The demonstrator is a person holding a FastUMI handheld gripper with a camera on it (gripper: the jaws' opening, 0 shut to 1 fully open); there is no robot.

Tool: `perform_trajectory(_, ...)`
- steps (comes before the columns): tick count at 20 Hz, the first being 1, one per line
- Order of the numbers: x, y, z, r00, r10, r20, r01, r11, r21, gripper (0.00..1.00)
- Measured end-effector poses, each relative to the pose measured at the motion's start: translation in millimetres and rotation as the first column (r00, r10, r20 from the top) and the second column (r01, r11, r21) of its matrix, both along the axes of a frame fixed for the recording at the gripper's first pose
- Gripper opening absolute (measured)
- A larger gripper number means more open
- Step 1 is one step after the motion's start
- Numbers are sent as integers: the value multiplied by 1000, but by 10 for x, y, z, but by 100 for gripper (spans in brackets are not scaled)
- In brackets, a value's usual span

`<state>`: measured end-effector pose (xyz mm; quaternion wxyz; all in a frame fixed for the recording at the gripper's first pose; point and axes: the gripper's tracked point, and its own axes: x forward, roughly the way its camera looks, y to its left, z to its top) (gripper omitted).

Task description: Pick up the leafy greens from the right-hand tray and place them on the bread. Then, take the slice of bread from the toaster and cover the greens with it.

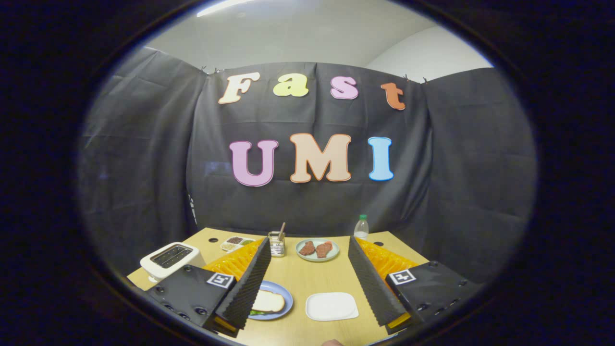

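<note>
Gripper view: tongs (307, 283) released, grasping nothing, above the tabletop (307, 278). Bread slice (267, 302) covers the leafy greens (255, 313) on the blue plate (285, 303), near left. White tray (331, 306) between the fingers. Toaster (171, 259) far left.

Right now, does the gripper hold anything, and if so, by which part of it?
Nothing is held. The gripper is open, its fingers wide apart above the table, with only bare air between them. The bread lies on the blue plate.
</note>
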<state>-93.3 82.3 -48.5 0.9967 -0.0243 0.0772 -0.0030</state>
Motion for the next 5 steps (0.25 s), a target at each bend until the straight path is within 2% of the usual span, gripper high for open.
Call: perform_trajectory(5,-17,-55,43,1000,-25,12,25,1000,1,100)
